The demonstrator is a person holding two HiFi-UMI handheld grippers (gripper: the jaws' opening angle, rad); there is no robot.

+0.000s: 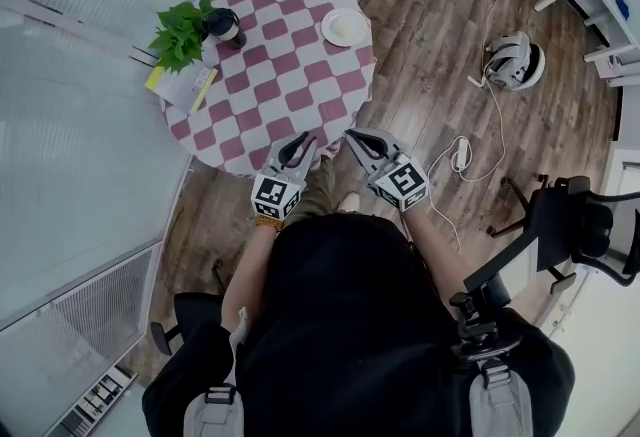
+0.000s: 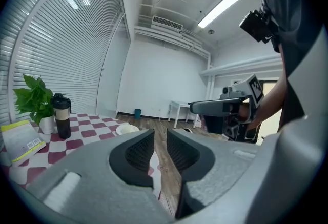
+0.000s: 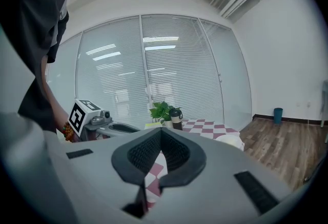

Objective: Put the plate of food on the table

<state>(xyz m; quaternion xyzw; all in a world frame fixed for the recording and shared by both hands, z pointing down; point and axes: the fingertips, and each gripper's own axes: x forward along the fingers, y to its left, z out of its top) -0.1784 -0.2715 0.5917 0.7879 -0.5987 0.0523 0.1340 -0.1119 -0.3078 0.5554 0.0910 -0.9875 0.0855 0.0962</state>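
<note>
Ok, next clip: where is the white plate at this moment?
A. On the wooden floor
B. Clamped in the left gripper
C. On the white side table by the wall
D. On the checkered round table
D: the white plate rests on the checkered table, across from the plant, while the left gripper and right gripper hover empty at its near edge.

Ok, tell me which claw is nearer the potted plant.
Left. The left claw is at the table's near edge, below and right of the potted plant in the head view; the right claw is beside it, farther right.
</note>
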